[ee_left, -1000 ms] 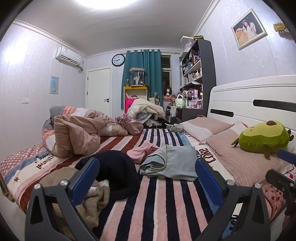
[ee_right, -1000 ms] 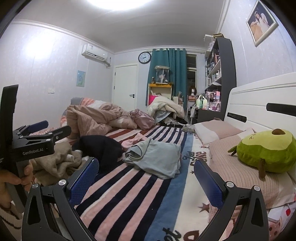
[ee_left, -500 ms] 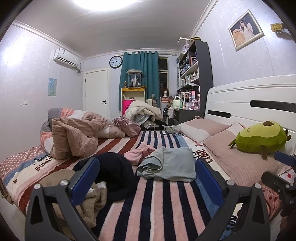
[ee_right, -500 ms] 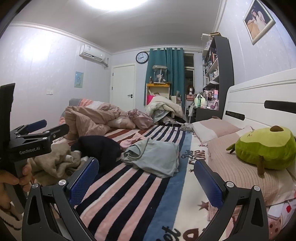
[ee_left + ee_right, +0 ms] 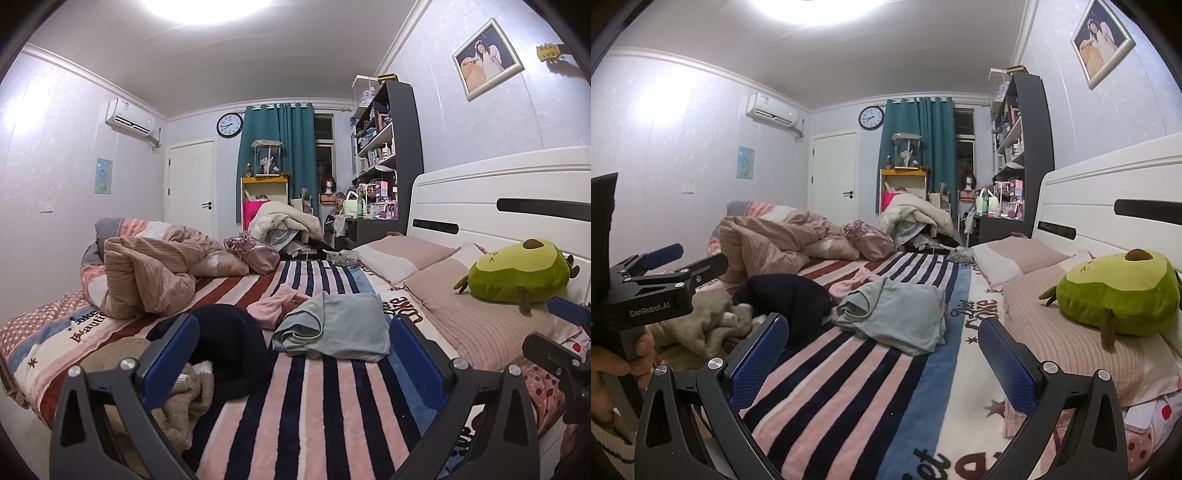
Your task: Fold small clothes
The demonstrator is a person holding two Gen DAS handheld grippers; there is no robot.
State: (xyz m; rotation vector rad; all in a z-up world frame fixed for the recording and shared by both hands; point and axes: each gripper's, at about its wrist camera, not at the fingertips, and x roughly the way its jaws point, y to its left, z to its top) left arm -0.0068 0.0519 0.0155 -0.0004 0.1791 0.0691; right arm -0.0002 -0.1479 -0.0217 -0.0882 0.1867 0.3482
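A crumpled pale blue-grey garment (image 5: pixel 334 325) lies on the striped bed cover (image 5: pixel 317 398), with a pink garment (image 5: pixel 277 304) behind it, a dark navy one (image 5: pixel 229 343) to its left and a beige one (image 5: pixel 181 398) nearest. The same clothes show in the right wrist view: blue-grey (image 5: pixel 897 314), pink (image 5: pixel 849 284), navy (image 5: pixel 790 299), beige (image 5: pixel 705 325). My left gripper (image 5: pixel 291 354) is open and empty, short of the clothes. My right gripper (image 5: pixel 882 354) is open and empty over the cover. The left gripper also shows at the left edge of the right wrist view (image 5: pixel 665 273).
A green avocado plush (image 5: pixel 517 273) rests on pink pillows (image 5: pixel 472 317) by the white headboard (image 5: pixel 498 206). A bunched pink quilt (image 5: pixel 147 266) lies at the far left of the bed. Shelves (image 5: pixel 384 162) and piled laundry (image 5: pixel 284 225) stand beyond.
Both grippers have tilted slightly upward and drawn back a little, so the clothes sit lower and smaller in view. Both stay open and empty. Nothing on the bed has moved.
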